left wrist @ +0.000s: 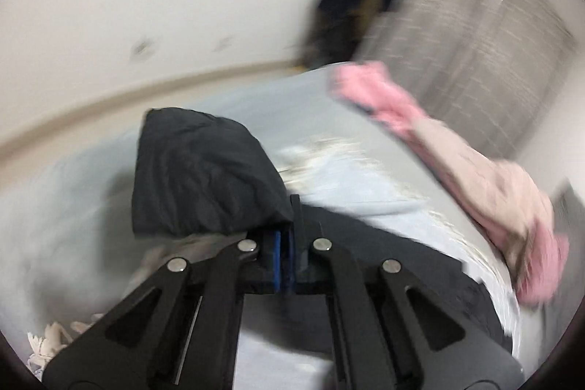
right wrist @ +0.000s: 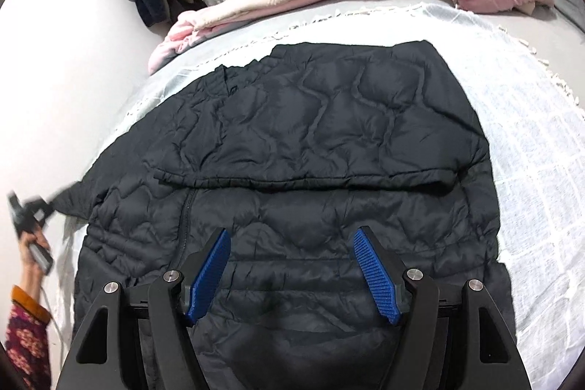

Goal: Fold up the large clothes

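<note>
Black quilted jacket [right wrist: 292, 148] lies flat on the bed's pale blue cover [right wrist: 530, 141]. Left gripper [left wrist: 284, 256] clamped on its sleeve [left wrist: 204, 170] — blurry view. Right gripper [right wrist: 292, 265] jaws spread wide, holding nothing, over the jacket's near part.

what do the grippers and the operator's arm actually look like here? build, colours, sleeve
Both the left gripper and right gripper are matte black linkage frames with triangular cutouts and round silver pivot pins. Their finger pads are blue with a ridged grid texture. The person's left sleeve is maroon floral-patterned with an orange cuff.
</note>
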The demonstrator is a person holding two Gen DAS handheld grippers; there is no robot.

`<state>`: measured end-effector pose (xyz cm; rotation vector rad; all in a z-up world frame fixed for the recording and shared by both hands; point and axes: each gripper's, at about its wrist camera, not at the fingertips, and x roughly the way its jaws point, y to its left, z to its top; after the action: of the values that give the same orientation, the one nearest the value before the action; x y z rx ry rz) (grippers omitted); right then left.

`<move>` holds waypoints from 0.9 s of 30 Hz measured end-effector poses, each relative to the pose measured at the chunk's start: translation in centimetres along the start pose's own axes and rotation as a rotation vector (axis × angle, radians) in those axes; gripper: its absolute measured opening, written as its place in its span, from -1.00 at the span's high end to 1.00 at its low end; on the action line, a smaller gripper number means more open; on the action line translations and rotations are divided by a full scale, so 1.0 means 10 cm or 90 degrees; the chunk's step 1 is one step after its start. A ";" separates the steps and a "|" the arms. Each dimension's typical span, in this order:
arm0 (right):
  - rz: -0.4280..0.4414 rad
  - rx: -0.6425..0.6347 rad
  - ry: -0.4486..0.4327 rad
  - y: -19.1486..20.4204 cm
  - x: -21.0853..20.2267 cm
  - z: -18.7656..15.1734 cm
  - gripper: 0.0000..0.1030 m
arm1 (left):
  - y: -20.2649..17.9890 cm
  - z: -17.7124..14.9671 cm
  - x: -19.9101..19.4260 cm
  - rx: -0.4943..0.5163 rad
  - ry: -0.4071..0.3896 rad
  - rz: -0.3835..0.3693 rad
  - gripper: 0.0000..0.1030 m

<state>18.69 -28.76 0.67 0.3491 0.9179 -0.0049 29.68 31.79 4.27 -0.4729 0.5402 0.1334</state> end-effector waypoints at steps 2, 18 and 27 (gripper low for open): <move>0.000 0.002 -0.002 0.00 -0.01 0.00 -0.38 | -0.50 0.00 -0.17 0.059 -0.012 -0.055 0.93; 0.024 0.051 -0.028 -0.18 -0.11 0.10 -0.38 | -3.16 -1.86 -0.08 0.333 0.260 -0.342 0.48; 0.030 0.074 -0.034 -0.30 -0.15 0.15 -0.38 | -2.96 -2.22 -0.12 0.475 0.307 -0.322 -0.08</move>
<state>18.46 -32.30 1.82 0.4766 0.8578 -0.0251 25.67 -4.77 -0.04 0.1115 0.8693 -0.6676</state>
